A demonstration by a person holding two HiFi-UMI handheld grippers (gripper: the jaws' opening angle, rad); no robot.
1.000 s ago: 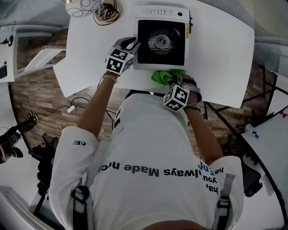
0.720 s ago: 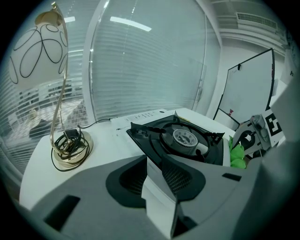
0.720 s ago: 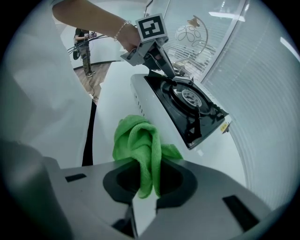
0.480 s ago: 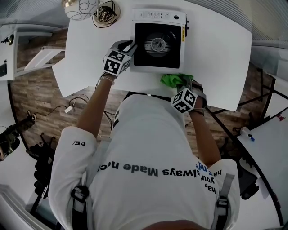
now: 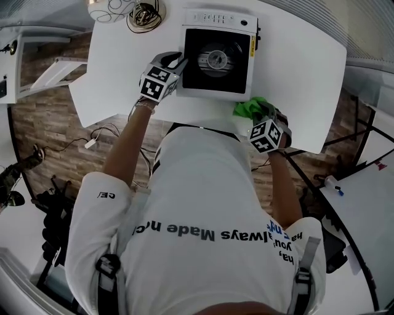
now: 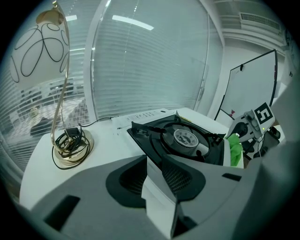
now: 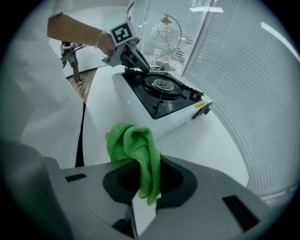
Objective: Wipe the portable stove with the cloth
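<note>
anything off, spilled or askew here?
Nothing stands out. The portable stove sits flat on the white table, with no spills or visible damage. The left gripper clamps its left edge; the right gripper holds the bunched green cloth just off its near-right corner. The lamp cord lies coiled at the table's far left.

We find the bare white worktop (image 5: 301,61) right of the white portable stove with its black top (image 5: 218,58) open for passing. Our left gripper (image 5: 176,64) blocks the stove's left edge. The gold lamp base with coiled black cable (image 5: 146,15) crowds the far-left corner, and the crumpled green cloth (image 5: 249,107) bunches by the stove's near-right corner.
</note>
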